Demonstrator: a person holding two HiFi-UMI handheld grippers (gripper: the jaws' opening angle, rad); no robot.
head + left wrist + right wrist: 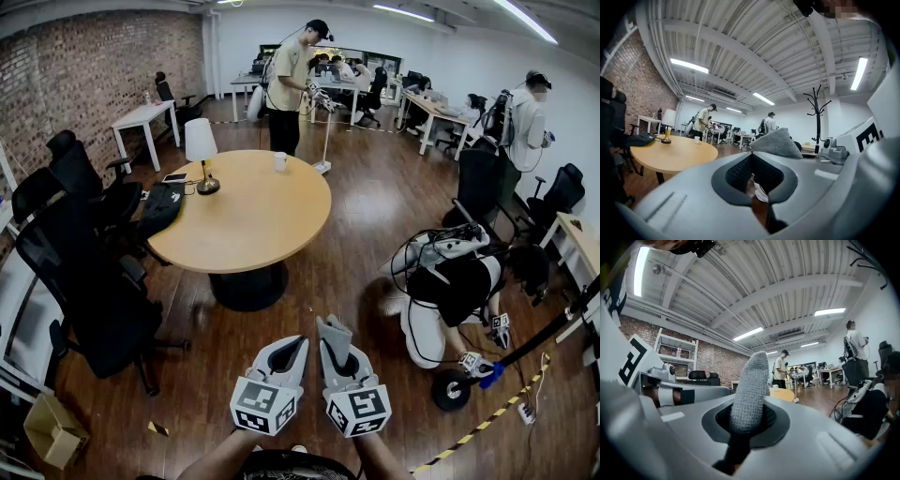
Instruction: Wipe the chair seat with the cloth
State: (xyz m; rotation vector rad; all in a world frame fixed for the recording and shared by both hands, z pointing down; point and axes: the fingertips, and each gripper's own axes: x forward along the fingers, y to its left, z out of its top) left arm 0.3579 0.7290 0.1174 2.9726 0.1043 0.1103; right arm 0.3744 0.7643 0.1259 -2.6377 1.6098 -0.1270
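Both grippers are held low at the bottom middle of the head view, side by side above the wooden floor. My right gripper (337,349) (747,425) is shut on a grey cloth (332,328) (751,387), which sticks up out of its jaws. My left gripper (287,360) (757,183) is shut, with nothing between its jaws; the same cloth (776,143) shows just to its right. A black office chair (98,305) stands to the left, apart from both grippers. Another chair (461,281), on the right, is loaded with white and black gear and cables.
A round wooden table (246,220) ahead carries a lamp (200,150) and a cup (279,161). More black chairs (80,183) line the left wall. A cardboard box (52,429) lies at bottom left, striped tape (487,422) at bottom right. People stand by desks at the back.
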